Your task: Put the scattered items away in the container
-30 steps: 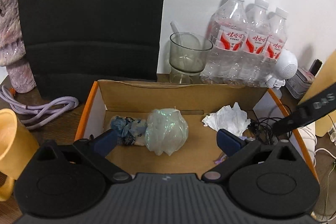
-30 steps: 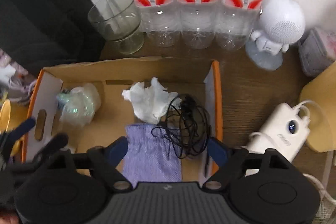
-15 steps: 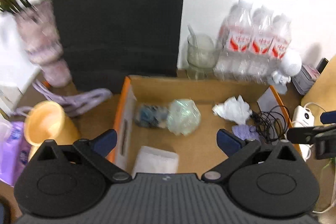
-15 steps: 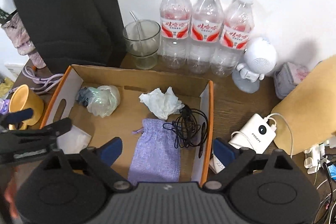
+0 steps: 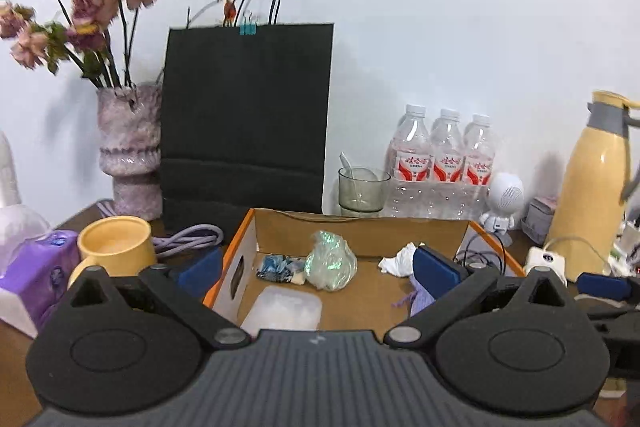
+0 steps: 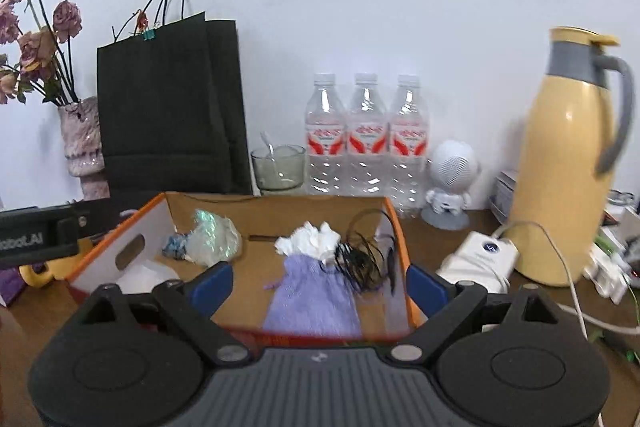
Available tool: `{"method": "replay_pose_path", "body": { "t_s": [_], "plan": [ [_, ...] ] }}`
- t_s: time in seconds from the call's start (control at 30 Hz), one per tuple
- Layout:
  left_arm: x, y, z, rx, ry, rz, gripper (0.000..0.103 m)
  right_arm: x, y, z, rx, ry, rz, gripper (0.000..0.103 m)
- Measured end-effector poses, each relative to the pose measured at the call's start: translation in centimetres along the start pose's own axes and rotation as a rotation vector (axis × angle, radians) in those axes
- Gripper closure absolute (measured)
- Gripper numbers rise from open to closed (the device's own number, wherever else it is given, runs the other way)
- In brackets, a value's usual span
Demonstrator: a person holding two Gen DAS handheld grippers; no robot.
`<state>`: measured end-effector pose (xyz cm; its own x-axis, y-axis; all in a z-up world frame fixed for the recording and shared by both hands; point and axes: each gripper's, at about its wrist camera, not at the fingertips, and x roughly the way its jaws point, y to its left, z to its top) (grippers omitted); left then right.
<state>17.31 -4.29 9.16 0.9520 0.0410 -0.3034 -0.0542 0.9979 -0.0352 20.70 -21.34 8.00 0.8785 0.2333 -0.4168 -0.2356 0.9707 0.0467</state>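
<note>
An open cardboard box (image 5: 380, 233) (image 6: 280, 215) with orange edges stands on the wooden desk. Inside it lie a lilac pouch (image 6: 316, 295), a crumpled white tissue (image 6: 310, 241), a black coiled cable (image 6: 362, 259), an iridescent plastic ball (image 5: 330, 261) (image 6: 214, 237), a crumpled blue wrapper (image 5: 280, 267) and a translucent white packet (image 5: 284, 309). My left gripper (image 5: 318, 271) is open and empty, drawn back from the box's near side. My right gripper (image 6: 319, 285) is also open and empty, in front of the pouch.
Behind the box stand a black paper bag (image 5: 244, 127), a vase of dried flowers (image 5: 128, 143), a glass cup (image 6: 278, 167), three water bottles (image 6: 366, 139) and a white speaker figure (image 6: 452, 175). A yellow jug (image 6: 568, 163) and power bank (image 6: 478, 257) are right; a yellow mug (image 5: 116, 247) left.
Both grippers have drawn back from over the box and tipped up, so the wall, bag, flowers and jug now show. The items in the box lie as before.
</note>
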Motion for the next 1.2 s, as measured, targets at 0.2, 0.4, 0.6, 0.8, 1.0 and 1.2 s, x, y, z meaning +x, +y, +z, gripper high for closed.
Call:
{"method": "replay_pose_path", "body": {
  "t_s": [0.2,0.4,0.6,0.8,1.0,1.2],
  "plan": [
    [-5.8,-0.2,-3.5,0.080,-0.022,-0.003,0.000,-6.1,0.1,-2.9,0.019,-0.079,0.018,0.010],
    [-14.5,1.0,-7.3,0.098,-0.012,-0.056,0.000,-13.9,0.5,-7.3,-0.011,-0.121,0.026,0.010],
    [-21.0,2.0,-11.0,0.133,-0.026,-0.046,0.000,-21.1,1.3,-11.9,-0.018,-0.134,0.095,0.009],
    [-24.9,3.6,-14.7,0.140,0.053,-0.054,0.000,-24.7,1.4,-15.1,-0.083,-0.108,0.092,0.009],
    [-24.9,4.6,-15.1,0.112,0.132,-0.078,0.000,-24.9,1.7,-15.5,-0.093,-0.077,0.102,0.009],
    [-21.6,3.9,-14.2,0.154,0.113,-0.108,0.000,-20.9,2.4,-14.9,-0.061,0.032,0.160,0.010]
  ]
}}
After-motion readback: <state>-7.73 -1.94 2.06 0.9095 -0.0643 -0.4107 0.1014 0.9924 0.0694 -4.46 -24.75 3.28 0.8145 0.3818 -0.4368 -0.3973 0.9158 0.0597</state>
